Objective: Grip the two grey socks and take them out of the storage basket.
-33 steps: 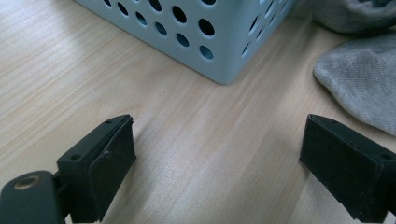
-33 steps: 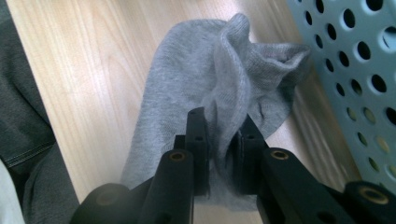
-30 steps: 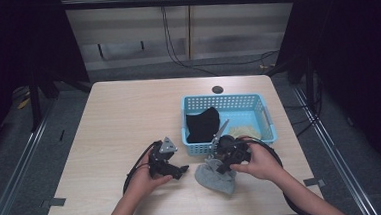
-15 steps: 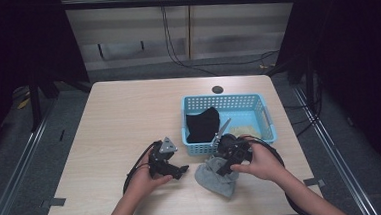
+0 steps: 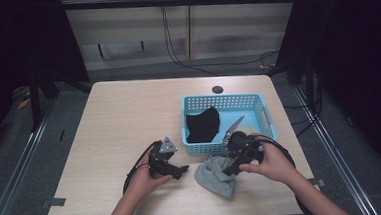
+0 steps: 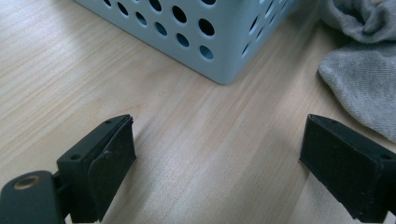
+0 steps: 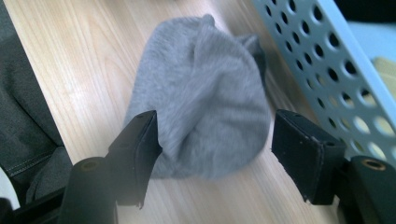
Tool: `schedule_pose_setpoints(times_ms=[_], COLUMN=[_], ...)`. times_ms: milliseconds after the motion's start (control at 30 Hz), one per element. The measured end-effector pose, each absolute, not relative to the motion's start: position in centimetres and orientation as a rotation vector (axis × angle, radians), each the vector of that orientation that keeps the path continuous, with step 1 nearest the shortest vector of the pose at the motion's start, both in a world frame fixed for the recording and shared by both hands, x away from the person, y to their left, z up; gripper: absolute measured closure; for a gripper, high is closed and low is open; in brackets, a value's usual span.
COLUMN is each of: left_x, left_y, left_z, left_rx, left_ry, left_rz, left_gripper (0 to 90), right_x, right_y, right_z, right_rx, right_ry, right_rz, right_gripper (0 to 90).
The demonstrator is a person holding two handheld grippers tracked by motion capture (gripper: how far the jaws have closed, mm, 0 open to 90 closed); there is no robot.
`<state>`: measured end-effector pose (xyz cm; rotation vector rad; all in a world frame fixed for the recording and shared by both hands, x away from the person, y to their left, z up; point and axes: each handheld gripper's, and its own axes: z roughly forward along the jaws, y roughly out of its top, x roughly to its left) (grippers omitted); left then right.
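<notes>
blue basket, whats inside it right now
Inside the blue basket lie a black cloth at its left and a pale yellowish item at its right, partly hidden by the right claw. Whatever lies under the cloth is covered.

A plain grey sock (image 5: 215, 175) lies on the pale wood-grain bench (image 5: 124, 116). The basket (image 5: 226, 103) is light blue, dotted with holes, holding a black cloth (image 5: 203, 125).
</notes>
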<state>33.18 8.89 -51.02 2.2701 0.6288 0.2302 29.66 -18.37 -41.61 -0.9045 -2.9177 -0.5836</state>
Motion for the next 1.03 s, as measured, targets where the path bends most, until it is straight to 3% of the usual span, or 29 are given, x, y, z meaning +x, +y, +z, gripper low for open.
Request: schedule_pose_setpoints(times_ms=[533,1033], left_x=[33.2,33.2], left_y=[8.9,8.9], left_z=[-51.0,-51.0], left_rx=[2.271,2.271], left_ry=[0.629,0.627], left_rz=[0.231,0.228], left_gripper=[9.5,9.4], right_x=[27.7,26.3], right_y=[-23.9,-25.9], right_z=[-45.4,-48.6], right_rx=[-1.026,-1.038], right_ry=[-2.879,-2.928], right_rz=[-0.768,-0.86], right_gripper=[26.0,22.1])
